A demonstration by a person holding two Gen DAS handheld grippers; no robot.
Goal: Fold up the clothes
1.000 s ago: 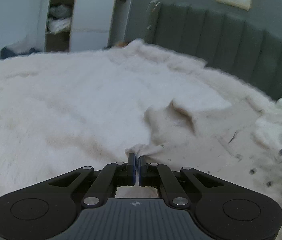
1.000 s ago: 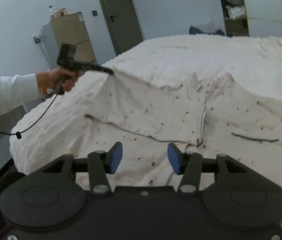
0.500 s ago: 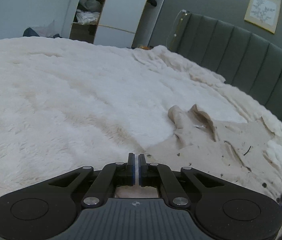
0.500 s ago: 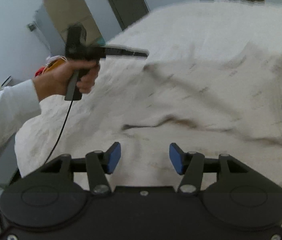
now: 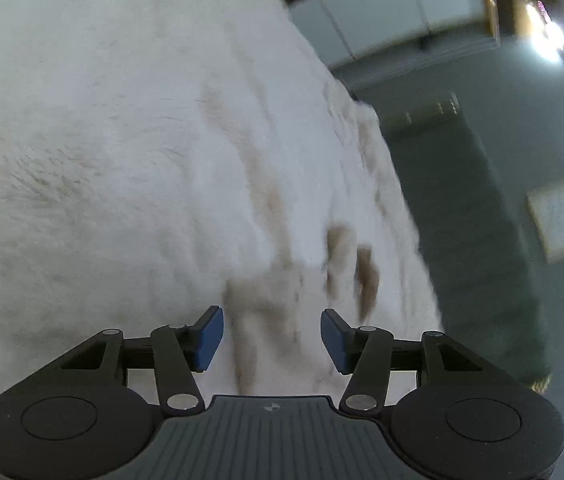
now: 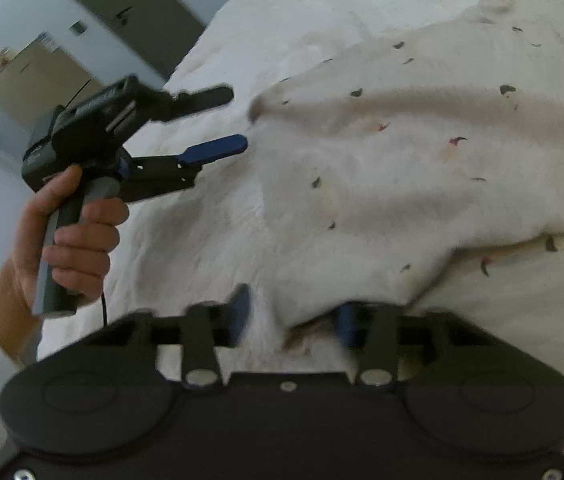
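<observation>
Left wrist view: the left gripper [image 5: 272,336] is hovering with its jaws spread wide and nothing between its blue pads [image 5: 209,338]. Below and just ahead of it a blurred, beige patch of the garment [image 5: 282,292] is lying on the white fleece bedspread [image 5: 102,160]; the grey upholstered headboard [image 5: 478,264] is standing to the right of the garment, and a white wardrobe [image 5: 382,20] is showing beyond it.

Right wrist view: to the left of the garment [image 6: 422,168], the person's left hand [image 6: 74,236] is gripping the handle of the left gripper [image 6: 226,120], whose fingers are parted and pointing at the garment's lifted edge, near it but apparently not touching. The garment itself, cream cloth sprinkled with small dark and coloured motifs, is spreading across the bedspread [image 6: 322,4] in soft ridges. At the near edge of the garment, the right gripper [image 6: 294,316] is standing released, its jaws apart; a fold of cloth is lying between its pads [image 6: 242,312] and hiding part of the right-hand one, but motion blur is making it unclear whether cloth and pads are touching.

Handling, as a judgement: the cloth is looking light, limp and non-slippery, so it is likely sagging wherever unsupported. Hold is best taken at a hem or corner, one gripper per corner, pinching a single layer so the bedspread is not caught underneath.
</observation>
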